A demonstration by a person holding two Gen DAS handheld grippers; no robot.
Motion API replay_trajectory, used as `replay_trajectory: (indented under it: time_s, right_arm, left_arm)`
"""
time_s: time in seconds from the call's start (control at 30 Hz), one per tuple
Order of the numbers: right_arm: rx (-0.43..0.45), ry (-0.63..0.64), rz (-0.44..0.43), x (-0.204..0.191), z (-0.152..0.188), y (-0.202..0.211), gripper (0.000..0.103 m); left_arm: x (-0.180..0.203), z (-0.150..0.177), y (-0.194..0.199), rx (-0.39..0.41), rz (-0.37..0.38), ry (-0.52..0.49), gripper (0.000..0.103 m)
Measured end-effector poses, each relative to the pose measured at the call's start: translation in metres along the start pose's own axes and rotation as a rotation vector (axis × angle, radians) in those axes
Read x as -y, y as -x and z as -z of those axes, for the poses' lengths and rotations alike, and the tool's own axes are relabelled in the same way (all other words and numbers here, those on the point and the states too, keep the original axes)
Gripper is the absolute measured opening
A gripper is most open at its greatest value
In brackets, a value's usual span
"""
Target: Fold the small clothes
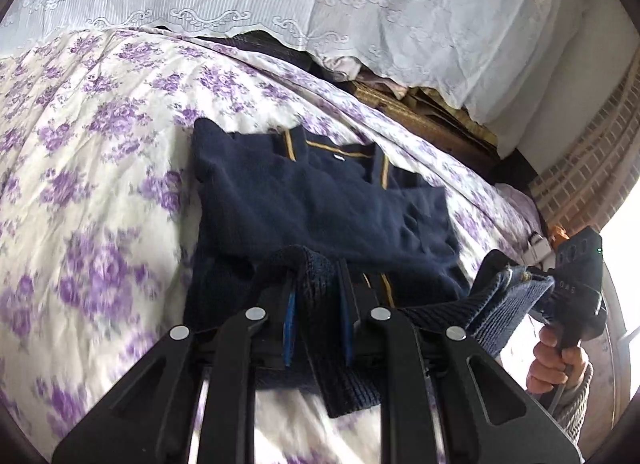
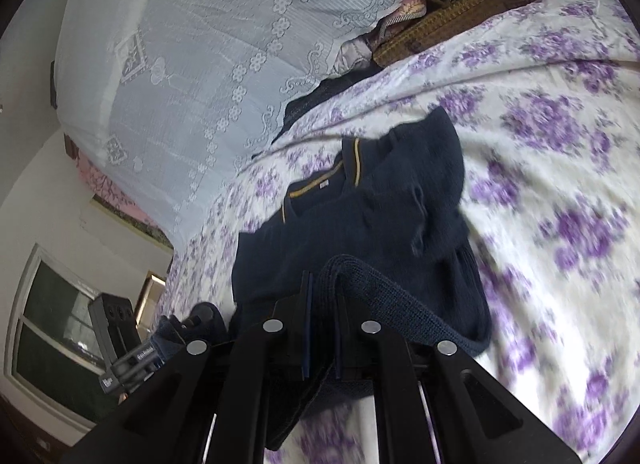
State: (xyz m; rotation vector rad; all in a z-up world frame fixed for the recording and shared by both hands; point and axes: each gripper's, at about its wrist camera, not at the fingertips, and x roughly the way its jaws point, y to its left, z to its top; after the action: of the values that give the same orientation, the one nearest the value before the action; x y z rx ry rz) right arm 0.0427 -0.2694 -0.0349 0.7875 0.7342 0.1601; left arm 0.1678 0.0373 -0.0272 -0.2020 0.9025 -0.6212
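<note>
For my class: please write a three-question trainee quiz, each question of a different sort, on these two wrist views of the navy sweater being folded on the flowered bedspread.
1. True or false: both grippers grip the ribbed hem of the navy sweater.
2. Multiple choice: the stripe along the sweater's collar is A) red B) mustard yellow C) white.
3. Fill in: the sweater lies on a bedspread printed with ______ flowers.

Key: 1 true: the left gripper and right gripper each have jaws shut on the hem. 2 B. 3 purple.
</note>
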Motion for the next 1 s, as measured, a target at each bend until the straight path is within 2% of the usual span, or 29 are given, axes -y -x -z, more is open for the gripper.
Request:
replay_trajectory:
  time_s: [0.37,0.67,0.8,0.9,0.93,1.0]
  right_arm:
    - [0.023,-0.067,0.0,0.005,-0.048,-0.046,0.009]
    - [0.029,-0.134,-0.019,0.024,-0.077,-0.079,0.009]
    - [0.029,-0.178,-0.02,0.04,-0.086,-0.094,0.01]
    - [0.011,-0.213,-0.012,0.054,-0.088,-0.107,0.017]
    - [0.012,-0.217,-0.014,0.056,-0.088,-0.108,0.024]
    - [0.024,-0.229,-0.045,0.06,-0.088,-0.105,0.029]
  left_arm:
    - [-0.008,-0.051,-0.023,0.048,-0.001,0.038,0.016]
    - [-0.023,-0.081,-0.06,0.039,-0.048,0.065,0.016]
    - [-0.036,-0.084,-0.084,0.006,-0.077,0.087,0.017]
    - [-0.047,-0.085,-0.102,-0.031,-0.103,0.12,0.02]
    - [-0.051,-0.086,-0.105,-0.041,-0.09,0.138,0.021]
    - [-0.057,-0.087,-0.106,-0.045,-0.052,0.163,0.024]
